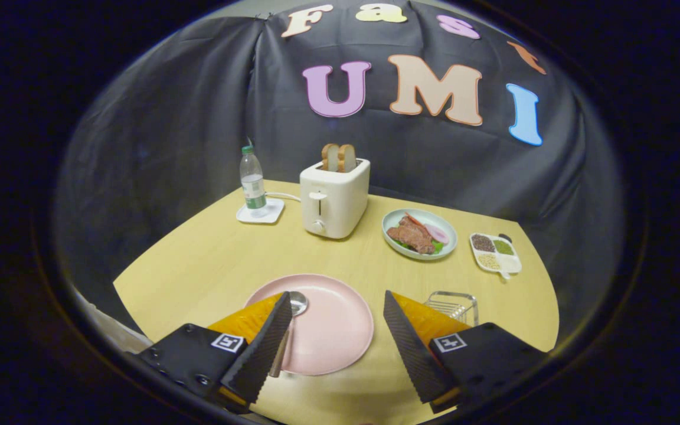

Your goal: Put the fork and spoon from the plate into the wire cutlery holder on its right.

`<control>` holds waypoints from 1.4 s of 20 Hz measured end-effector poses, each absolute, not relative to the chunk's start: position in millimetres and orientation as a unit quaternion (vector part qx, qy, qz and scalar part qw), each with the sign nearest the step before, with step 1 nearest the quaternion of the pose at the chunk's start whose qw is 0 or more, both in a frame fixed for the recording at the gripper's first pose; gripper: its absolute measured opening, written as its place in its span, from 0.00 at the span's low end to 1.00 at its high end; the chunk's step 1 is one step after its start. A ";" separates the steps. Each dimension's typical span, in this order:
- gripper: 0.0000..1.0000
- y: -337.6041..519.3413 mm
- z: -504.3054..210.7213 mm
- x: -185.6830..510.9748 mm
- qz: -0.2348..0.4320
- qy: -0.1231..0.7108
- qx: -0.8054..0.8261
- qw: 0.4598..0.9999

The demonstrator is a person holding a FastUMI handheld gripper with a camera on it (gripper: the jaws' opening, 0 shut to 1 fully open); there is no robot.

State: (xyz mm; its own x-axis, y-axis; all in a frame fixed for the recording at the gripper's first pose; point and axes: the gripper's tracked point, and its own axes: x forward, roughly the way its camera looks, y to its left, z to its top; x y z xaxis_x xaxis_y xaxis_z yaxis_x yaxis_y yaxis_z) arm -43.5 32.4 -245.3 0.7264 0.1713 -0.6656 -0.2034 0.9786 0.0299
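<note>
While spread, gripper (337, 302) above plate (340, 330)

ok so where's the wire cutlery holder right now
In the gripper view, the wire cutlery holder sits on the table just right of the pink plate, partly behind one finger of the open gripper.

Toaster (334, 199), water bottle (252, 184), food plate (418, 234), and condiment tray (495, 252) on the table (198, 260).
</note>
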 end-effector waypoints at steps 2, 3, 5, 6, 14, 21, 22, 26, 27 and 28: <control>0.99 41.7 -254.0 -47.3 0.099 0.348 -0.018 0.932; 0.99 46.1 -259.1 -47.1 0.098 0.344 -0.017 0.934; 0.99 51.5 -271.8 -49.8 0.092 0.342 -0.018 0.935; 0.99 54.0 -278.2 -51.5 0.091 0.345 -0.020 0.934; 1.00 69.7 -339.6 -68.5 0.087 0.403 -0.042 0.910; 0.93 74.3 -366.1 -78.6 0.088 0.436 -0.051 0.894; 0.92 73.7 -368.1 -79.9 0.088 0.440 -0.053 0.892; 0.89 77.8 -375.0 -89.4 0.095 0.454 -0.067 0.883; 0.88 76.0 -377.9 -90.3 0.093 0.456 -0.075 0.882; 0.81 75.4 -379.5 -92.3 0.093 0.459 -0.077 0.880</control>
State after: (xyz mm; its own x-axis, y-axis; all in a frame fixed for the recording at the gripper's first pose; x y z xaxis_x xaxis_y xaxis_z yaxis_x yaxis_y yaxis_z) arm -92.3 75.4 -379.5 0.5608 0.0935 -0.8227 -0.2350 0.9707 -0.0498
